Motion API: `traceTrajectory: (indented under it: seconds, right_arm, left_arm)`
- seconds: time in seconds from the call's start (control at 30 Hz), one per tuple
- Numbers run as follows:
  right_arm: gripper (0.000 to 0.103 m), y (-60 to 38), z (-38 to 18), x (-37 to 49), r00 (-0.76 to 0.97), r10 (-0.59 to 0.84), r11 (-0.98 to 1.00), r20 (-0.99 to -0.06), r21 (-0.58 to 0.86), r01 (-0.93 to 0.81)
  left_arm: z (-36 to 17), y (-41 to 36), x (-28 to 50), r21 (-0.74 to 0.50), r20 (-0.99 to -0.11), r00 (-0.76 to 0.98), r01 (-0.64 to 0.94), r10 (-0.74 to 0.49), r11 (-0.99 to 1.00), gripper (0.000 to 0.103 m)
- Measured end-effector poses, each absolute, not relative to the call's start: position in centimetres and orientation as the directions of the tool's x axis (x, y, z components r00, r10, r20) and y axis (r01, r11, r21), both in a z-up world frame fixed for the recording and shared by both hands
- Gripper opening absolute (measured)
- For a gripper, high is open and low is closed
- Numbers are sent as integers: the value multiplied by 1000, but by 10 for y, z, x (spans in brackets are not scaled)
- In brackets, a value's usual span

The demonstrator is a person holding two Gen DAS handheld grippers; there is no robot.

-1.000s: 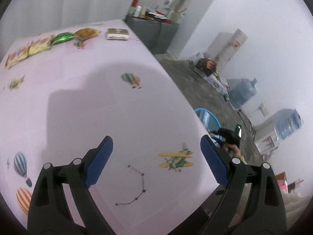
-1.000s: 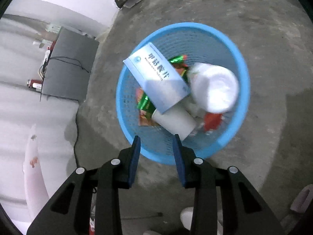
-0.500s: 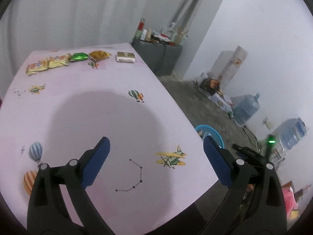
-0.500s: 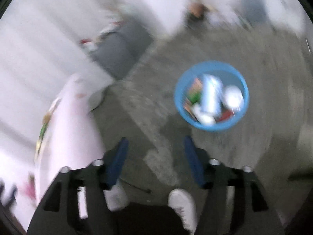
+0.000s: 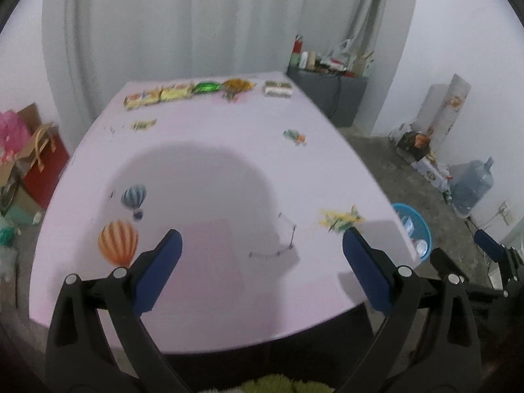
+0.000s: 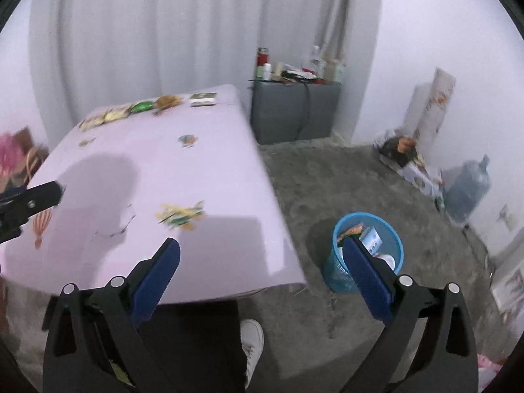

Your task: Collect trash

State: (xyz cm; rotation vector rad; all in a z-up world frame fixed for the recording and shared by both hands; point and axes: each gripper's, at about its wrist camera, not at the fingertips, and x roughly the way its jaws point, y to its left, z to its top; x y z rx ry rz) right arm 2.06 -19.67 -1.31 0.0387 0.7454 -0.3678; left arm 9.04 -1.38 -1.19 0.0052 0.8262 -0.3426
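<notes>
Trash on surface: a row of snack wrappers (image 5: pixel 157 96) lies along the far edge of the pink surface (image 5: pixel 209 150), upper middle of the left wrist view; yellow packets sit at the left of the row, then a green wrapper (image 5: pixel 207 87), then a gold wrapper (image 5: pixel 238 85), then a small box (image 5: pixel 278 89) at the right end.
Same row, right wrist view: wrappers (image 6: pixel 108 116) in the upper left of the frame, box (image 6: pixel 203 99) nearest the surface's far right corner.
Trash already binned: a blue basket (image 6: pixel 366 249) stands on the concrete floor (image 6: pixel 327 177), right of the surface, lower right of centre in the right wrist view; a white-and-blue carton, cups and coloured wrappers lie inside it.
Basket, left wrist view: its rim (image 5: pixel 422 226) shows at the right, partly hidden behind the surface's edge.
Left gripper (image 5: pixel 258 258): jaws spread wide, nothing between them, over the near part of the surface.
Right gripper (image 6: pixel 260 267): jaws opening, nothing between them; its left finger lies over the surface's near edge, its right finger in front of the basket.
Surface print: hot-air balloons (image 5: pixel 126 226) and a yellow plane (image 5: pixel 340 221).
Background: grey curtain (image 5: pixel 183 23), dark cabinet (image 6: pixel 294 111) with bottles on top, water jug (image 6: pixel 468 186) by the right wall.
Person: a white shoe (image 6: pixel 252 337) on the floor, bottom centre of the right wrist view.
</notes>
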Motion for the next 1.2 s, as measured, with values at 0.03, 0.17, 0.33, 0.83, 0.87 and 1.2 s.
traceTrajectory:
  seconds: [0.03, 0.17, 0.33, 0.83, 0.87, 1.2]
  right_arm:
    - [97, -192, -14, 21, 669, -305, 939, -678, -96, 331]
    - [97, -193, -23, 23, 644, -249, 944, -724, -34, 327]
    - [97, -204, -25, 22, 632, -246, 937, -735, -12, 350]
    - [97, -214, -19, 21, 631, -265, 935, -729, -33, 354]
    - [97, -214, -19, 21, 630, -269, 934, -729, -38, 355]
    - [97, -214, -21, 20, 630, -268, 934, -729, -36, 355]
  left_arm:
    - [-14, -11, 89, -118, -731, 625, 277, -272, 954, 94]
    - [-20, -7, 85, -56, -757, 628, 213, -181, 975, 94]
    - [-21, -11, 77, 15, -750, 648, 214, -130, 977, 94]
    - [-17, -23, 75, 59, -755, 648, 214, -97, 975, 94]
    - [-16, -23, 75, 62, -754, 650, 217, -97, 974, 94]
    - [-17, -25, 74, 83, -755, 652, 208, -75, 975, 94]
